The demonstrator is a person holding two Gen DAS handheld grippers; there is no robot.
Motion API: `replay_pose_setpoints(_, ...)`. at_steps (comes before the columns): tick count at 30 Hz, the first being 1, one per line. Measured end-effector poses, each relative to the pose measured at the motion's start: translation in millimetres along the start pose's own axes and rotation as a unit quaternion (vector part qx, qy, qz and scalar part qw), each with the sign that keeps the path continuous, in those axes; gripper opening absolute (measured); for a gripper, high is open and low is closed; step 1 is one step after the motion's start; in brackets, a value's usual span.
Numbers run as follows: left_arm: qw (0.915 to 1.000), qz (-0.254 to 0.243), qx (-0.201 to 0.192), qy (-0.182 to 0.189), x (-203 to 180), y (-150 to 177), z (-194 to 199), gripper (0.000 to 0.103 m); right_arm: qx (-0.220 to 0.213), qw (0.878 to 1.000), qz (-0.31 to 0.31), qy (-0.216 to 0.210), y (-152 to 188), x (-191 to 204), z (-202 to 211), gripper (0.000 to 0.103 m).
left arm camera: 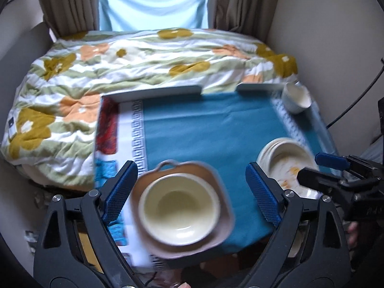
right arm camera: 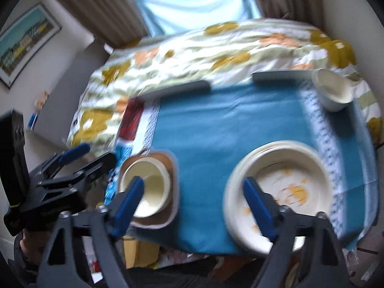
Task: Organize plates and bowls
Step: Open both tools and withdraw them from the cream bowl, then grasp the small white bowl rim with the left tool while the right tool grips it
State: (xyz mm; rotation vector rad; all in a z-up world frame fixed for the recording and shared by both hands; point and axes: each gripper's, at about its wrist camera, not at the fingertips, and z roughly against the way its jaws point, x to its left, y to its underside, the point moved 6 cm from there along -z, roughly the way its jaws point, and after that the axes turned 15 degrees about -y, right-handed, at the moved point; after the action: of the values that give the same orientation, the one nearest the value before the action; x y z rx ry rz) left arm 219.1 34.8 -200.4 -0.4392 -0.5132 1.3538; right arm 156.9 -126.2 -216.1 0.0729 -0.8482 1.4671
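Left wrist view, teal tablecloth (left arm camera: 211, 129), floral duvet (left arm camera: 120, 60), curtains (left arm camera: 69, 2)

In the left wrist view, a bowl (left arm camera: 180, 207) sits in a handled dish (left arm camera: 182, 216) at lower centre on the table cloth (left arm camera: 206, 129). A plate stack (left arm camera: 285, 160) lies right; a cup (left arm camera: 296, 97) upper right; bedding (left arm camera: 120, 57) behind.
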Motion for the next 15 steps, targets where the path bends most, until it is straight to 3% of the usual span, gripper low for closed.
replay_pose_setpoints(2,1.0000,-0.001,-0.009,0.004,-18.3,-8.1,6.6,0.091,-0.016,1.000,-0.003,0.014,-5.8,-17.0,17.9,0.086)
replay_pose_setpoints(4,0.9997,-0.002,-0.020,0.011,-43.8,-18.7,12.6,0.091,-0.033,0.999,0.002,0.035,-12.0,-37.9,39.4,0.103)
replay_pose_setpoints(10,0.9985,0.010,-0.047,0.027,-124.1,-54.7,20.8,0.101,-0.087,0.994,0.037,0.053,-36.7,-101.1,108.9,0.103)
replay_pose_setpoints(15,0.9982,0.011,-0.042,0.042,-193.0,-82.7,4.7,0.102,-0.061,0.995,0.046,0.058,-57.1,-151.0,138.9,0.103)
